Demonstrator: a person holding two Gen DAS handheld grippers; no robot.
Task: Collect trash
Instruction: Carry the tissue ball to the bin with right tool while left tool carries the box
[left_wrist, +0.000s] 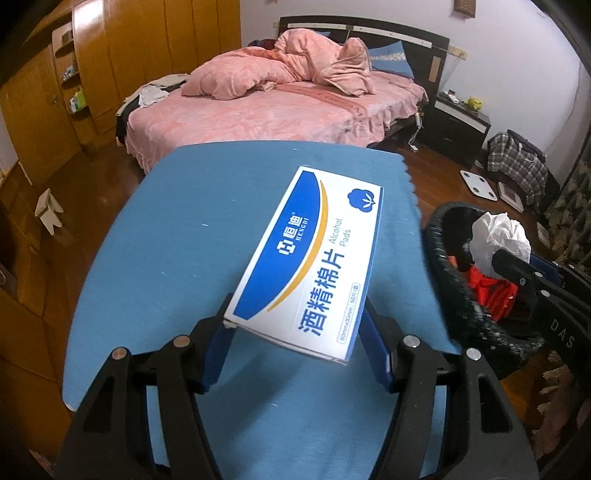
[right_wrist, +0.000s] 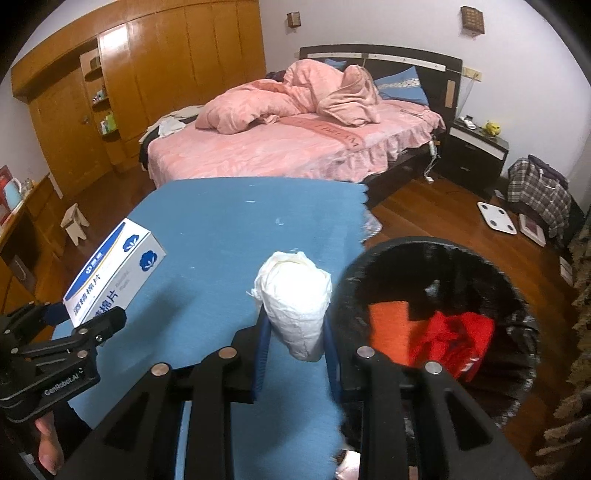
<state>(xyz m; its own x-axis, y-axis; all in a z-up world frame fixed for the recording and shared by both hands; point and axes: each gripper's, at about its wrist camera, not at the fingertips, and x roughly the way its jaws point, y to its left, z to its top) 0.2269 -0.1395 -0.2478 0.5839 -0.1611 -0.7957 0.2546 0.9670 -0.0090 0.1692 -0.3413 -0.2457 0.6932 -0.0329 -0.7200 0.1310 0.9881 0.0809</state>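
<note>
Fingers (left_wrist: 218, 343) of the left gripper (left_wrist: 295, 347) clamp the alcohol-pad box (left_wrist: 310, 254) above the blue counter (left_wrist: 177, 236), the right gripper (right_wrist: 295, 343) pinches a paper wad (right_wrist: 295, 306) beside the black bin (right_wrist: 439, 247), so each should travel fully over the rim before letting go.

I see a bed with rumpled pink bedding (right_wrist: 295, 147) beyond the blue-covered table (right_wrist: 221, 229); tall wooden wardrobes (right_wrist: 166, 62) line the wall; a white bathroom scale (right_wrist: 496, 218) lies on the wooden floor (right_wrist: 424, 214).
</note>
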